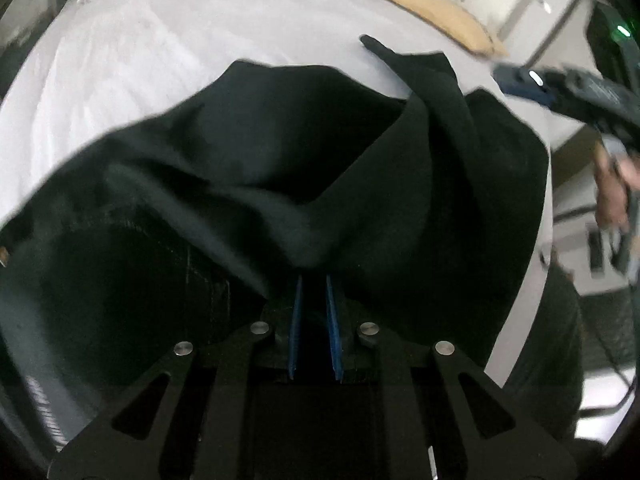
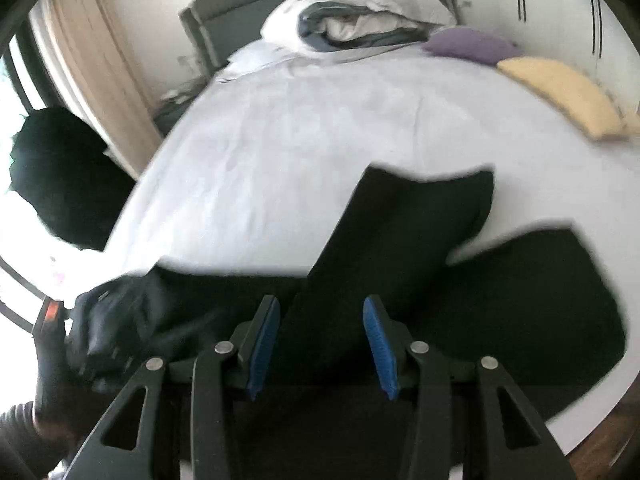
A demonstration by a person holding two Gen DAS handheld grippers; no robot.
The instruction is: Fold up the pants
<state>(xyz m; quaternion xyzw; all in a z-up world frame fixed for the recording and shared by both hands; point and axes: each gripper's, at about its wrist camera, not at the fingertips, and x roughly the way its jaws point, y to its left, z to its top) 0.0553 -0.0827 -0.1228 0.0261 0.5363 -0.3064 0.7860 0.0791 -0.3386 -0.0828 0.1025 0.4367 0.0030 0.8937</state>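
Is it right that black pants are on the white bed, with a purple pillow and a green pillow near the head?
Not quite. The second pillow is yellow, not green; the right wrist view shows it next to the purple pillow. The rest holds: the black pants are on the white bed.

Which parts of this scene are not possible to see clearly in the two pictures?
- Left wrist view: the left gripper tips are buried in the black pants.
- Left wrist view: the right gripper is blurred; jaws unreadable there.
- Right wrist view: the pants waist is blurred and partly covered by the left gripper.
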